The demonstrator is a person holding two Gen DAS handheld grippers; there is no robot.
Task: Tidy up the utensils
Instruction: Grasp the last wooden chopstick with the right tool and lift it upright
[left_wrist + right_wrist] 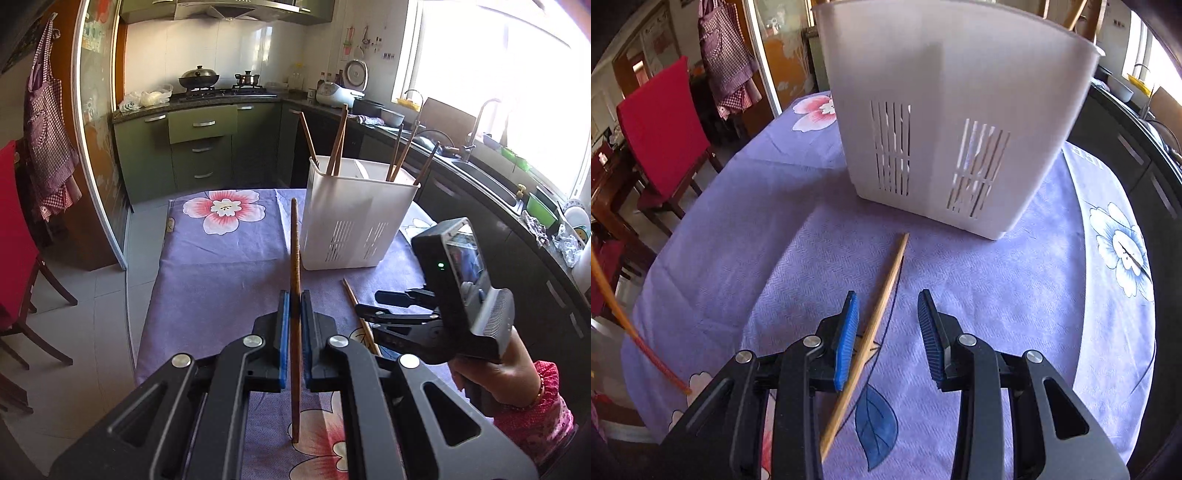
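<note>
Right gripper point(888, 332): jaws apart, low over the tablecloth point(738, 229).
Chopstick point(875, 328): flat on the cloth, touching the left pad.
Utensil holder point(942, 110): upright, toward the far edge.

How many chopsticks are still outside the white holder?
2: a dark chopstick clamped in the left gripper; a light chopstick lying on the tablecloth between the open right gripper's fingers.

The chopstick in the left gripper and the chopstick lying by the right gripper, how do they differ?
The dark brown chopstick is clamped in the left gripper, lifted off the cloth; the light tan chopstick lies flat on the purple tablecloth. The left jaws are shut on theirs; the right gripper has its jaws open around the tan one, not yet gripping. Both are wooden and outside the white utensil holder.
</note>
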